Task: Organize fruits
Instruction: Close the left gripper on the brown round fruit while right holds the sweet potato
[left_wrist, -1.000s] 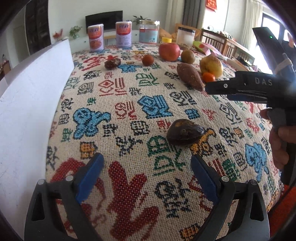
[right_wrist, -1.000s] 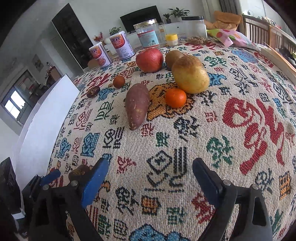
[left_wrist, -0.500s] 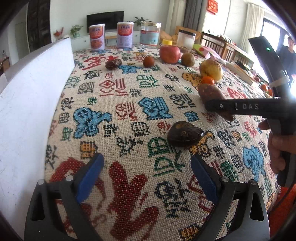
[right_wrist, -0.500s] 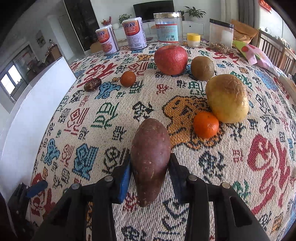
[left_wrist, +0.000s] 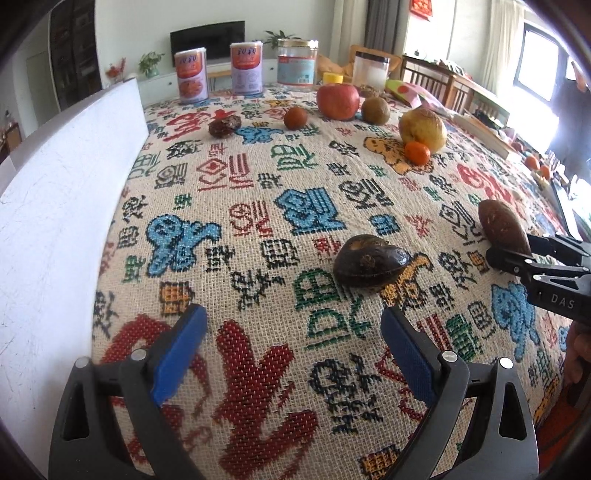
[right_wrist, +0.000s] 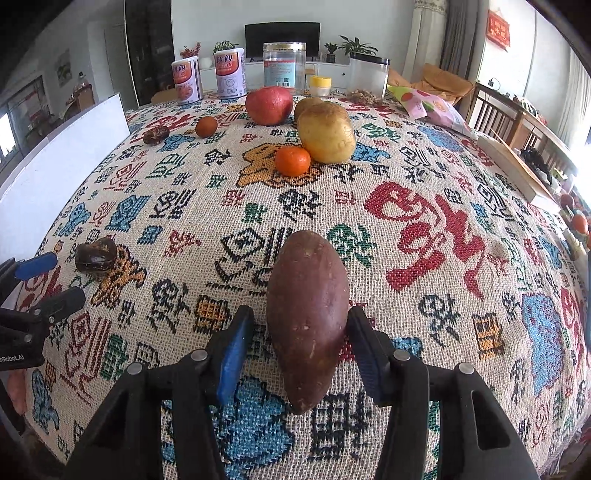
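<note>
Sweet potato (left_wrist: 503, 230), seen from the left wrist view, sits at the far right edge of the frame, pinched in the right tongs (left_wrist: 517, 254), which reach in from the right. Its long axis runs up and away from those tongs, its free end pointing toward the middle of the tabletop (left_wrist: 258, 177). The left tongs (left_wrist: 291, 343) are spread wide and hold nothing. A dark brown fruit (left_wrist: 371, 264) lies on the cloth just ahead of them, a little right of their centre line, its long axis lying across the gap. It is much nearer the left tongs than the right. Farther back rest a small dark fruit (left_wrist: 224, 126), a small brown fruit (left_wrist: 295, 117), a red apple (left_wrist: 337, 100), a kiwi (left_wrist: 375, 109), a yellow pear (left_wrist: 423, 129) and a tangerine (left_wrist: 417, 153) touching the pear.

From the right wrist view, the sweet potato (right_wrist: 308, 314) lies straight along the right tongs (right_wrist: 299, 332). The right pad presses its flank; on the left a thin gap may show, so the grip looks light. The blunt end points forward toward the tangerine (right_wrist: 292, 160) and pear (right_wrist: 327, 132); the tapered end points back toward the camera. The fruit cluster lies straight ahead, well apart, so any placing there is a forward carry along the potato's own axis. The left tongs (right_wrist: 44, 280) show at the left edge, open, with the dark brown fruit (right_wrist: 96, 256) just beside them.
</note>
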